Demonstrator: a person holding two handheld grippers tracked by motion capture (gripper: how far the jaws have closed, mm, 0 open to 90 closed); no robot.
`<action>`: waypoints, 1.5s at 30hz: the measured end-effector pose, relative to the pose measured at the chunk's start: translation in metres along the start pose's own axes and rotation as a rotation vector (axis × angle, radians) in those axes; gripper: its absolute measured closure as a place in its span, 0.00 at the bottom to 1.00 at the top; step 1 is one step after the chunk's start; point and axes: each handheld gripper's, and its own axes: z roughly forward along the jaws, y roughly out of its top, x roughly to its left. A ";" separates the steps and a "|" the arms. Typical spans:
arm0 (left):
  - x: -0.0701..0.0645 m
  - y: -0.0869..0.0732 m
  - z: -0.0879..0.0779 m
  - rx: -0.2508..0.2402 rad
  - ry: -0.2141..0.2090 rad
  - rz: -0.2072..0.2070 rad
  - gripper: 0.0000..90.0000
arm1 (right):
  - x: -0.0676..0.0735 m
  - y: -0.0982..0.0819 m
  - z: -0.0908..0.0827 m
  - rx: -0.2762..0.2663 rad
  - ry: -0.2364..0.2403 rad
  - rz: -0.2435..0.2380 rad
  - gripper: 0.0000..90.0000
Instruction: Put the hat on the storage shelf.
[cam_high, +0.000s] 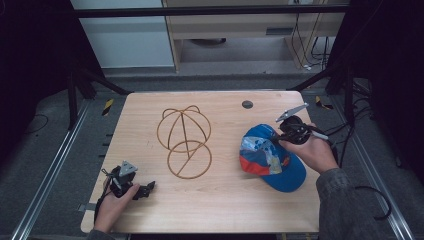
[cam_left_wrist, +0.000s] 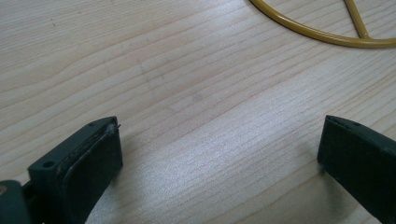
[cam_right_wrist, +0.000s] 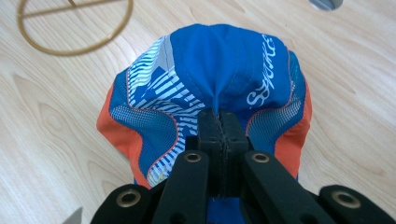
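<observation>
Right gripper at table's 3 o'clock, jaws clenched on fabric of blue, orange and white striped cloth cap lying on light wooden table. Left gripper at 8 o'clock, jaws released wide, nothing between, low over bare wood. Gold wire dome-shaped hat stand at centre, well apart from cap.

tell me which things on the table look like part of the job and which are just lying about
Likely in the job:
- blue cap, pinched by the right tool
- wire hat stand, probably where the cap goes
- left tool, open over bare table

Just lying about:
- round grey insert at the table's far edge
- cables on the floor beyond
</observation>
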 end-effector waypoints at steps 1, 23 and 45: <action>0.000 0.000 0.000 0.000 0.000 0.000 0.00 | 0.001 0.000 -0.002 -0.008 0.001 0.000 1.00; 0.000 0.000 0.000 0.000 0.001 -0.001 0.00 | 0.019 0.028 -0.034 -0.151 0.003 -0.016 1.00; 0.000 0.000 0.000 0.000 0.001 -0.001 0.00 | 0.024 0.041 -0.059 -0.248 0.006 -0.007 1.00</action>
